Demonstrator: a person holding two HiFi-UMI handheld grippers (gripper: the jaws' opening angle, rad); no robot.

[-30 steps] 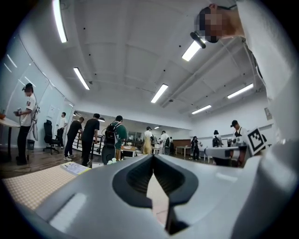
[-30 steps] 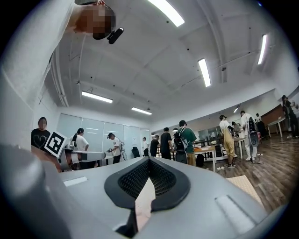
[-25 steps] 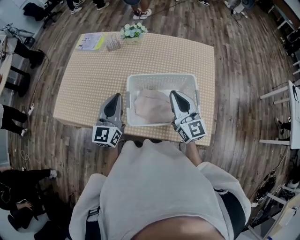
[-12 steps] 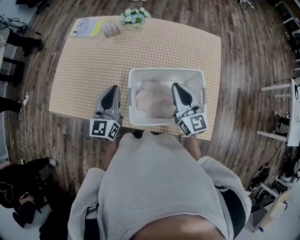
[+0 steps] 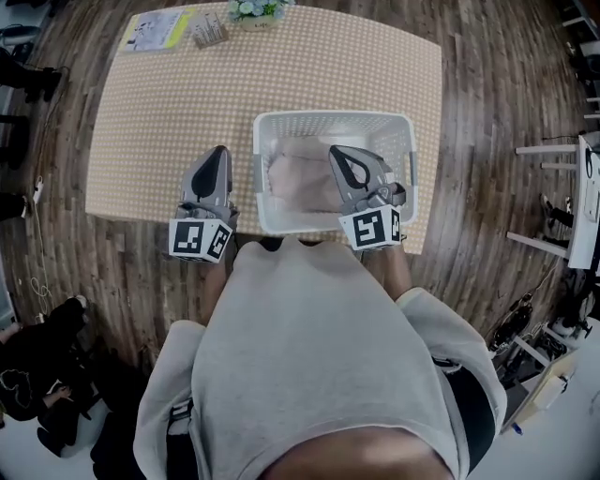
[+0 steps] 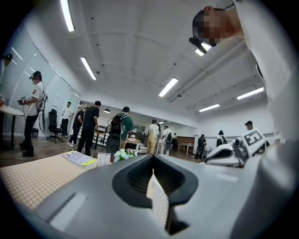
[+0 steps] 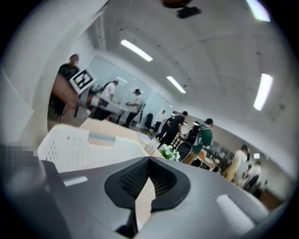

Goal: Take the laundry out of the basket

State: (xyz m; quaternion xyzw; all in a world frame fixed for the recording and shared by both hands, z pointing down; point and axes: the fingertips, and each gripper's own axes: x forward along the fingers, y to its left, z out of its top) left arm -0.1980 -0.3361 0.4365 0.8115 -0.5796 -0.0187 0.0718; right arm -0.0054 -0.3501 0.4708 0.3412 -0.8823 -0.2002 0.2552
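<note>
A white plastic laundry basket (image 5: 398, 127) stands on the checked table near its front edge. A pale pink bundle of laundry (image 5: 295, 178) lies inside it. My right gripper (image 5: 339, 156) hangs over the basket's right half, just above the laundry, jaws together and nothing between them. My left gripper (image 5: 215, 156) is left of the basket, over the tablecloth, also shut and empty. In the right gripper view my right gripper (image 7: 148, 179) looks past the basket's rim (image 7: 88, 142). In the left gripper view my left gripper (image 6: 156, 184) points across the table.
At the table's far edge sit a small pot of flowers (image 5: 253, 7), a yellow-and-white leaflet (image 5: 155, 28) and a small card stand (image 5: 208, 33). The checked table (image 5: 169, 103) has wood floor around it. Several people stand in the room behind (image 6: 93, 126).
My right gripper has swung left from the basket's right rim to over the laundry. The left gripper has kept its place beside the basket. The head view has shifted forward.
</note>
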